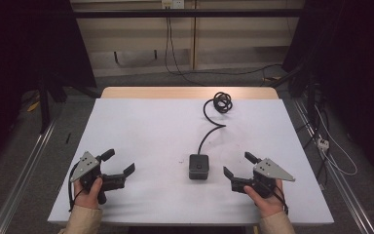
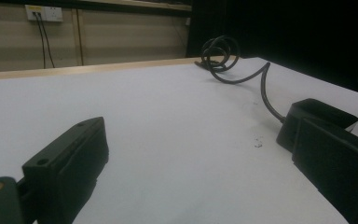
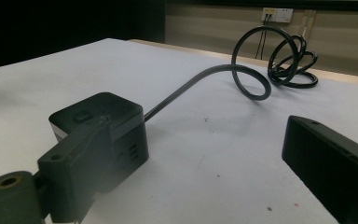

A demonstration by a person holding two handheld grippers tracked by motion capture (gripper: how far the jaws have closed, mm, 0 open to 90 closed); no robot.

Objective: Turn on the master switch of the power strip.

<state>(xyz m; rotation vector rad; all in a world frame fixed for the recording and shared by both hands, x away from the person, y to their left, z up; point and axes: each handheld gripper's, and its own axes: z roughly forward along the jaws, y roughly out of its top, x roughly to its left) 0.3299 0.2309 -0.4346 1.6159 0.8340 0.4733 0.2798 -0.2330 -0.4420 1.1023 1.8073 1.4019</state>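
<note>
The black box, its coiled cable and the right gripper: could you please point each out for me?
black box [image 1: 199, 166]: high view, on its top face.
coiled cable [image 1: 222, 102]: high view, on the coil's loops.
right gripper [image 1: 238, 165]: high view, midway between its fingertips.

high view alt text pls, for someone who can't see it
A small black box with a coiled black cable sits on a white table. A person's hands hold two open grippers near the front edge: the left gripper well off to the box's left, the right gripper just beside it, neither touching.
</note>
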